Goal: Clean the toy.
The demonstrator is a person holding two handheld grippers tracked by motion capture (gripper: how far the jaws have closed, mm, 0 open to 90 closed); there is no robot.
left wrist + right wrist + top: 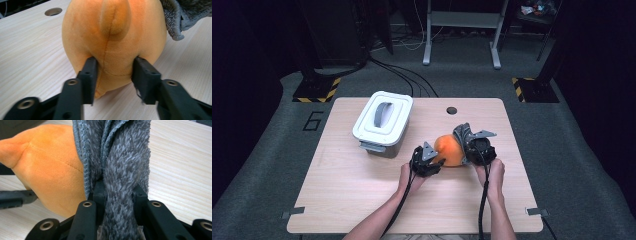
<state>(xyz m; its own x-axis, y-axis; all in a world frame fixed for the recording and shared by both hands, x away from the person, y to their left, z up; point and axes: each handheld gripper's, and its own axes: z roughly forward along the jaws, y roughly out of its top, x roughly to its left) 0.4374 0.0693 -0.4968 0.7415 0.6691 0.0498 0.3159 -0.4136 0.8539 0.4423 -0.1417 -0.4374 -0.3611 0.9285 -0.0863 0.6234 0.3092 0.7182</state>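
Orange plush toy (112, 42) sits right of tabletop (362, 200) centre, toward the near edge. Soft, light, squashy. Left tongs (113, 68) pinch its lower seam bulge; right tongs (118, 191) pinch grey towel (125, 157) draped against it. Best hold: low, across the seam.

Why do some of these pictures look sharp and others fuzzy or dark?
High view: the table is lit, the room around it dark. Left gripper view: the orange plush toy is fairly sharp, while the near black jaws blur softly. Right gripper view: the grey towel shows crisp fibres, evenly lit, without glare.
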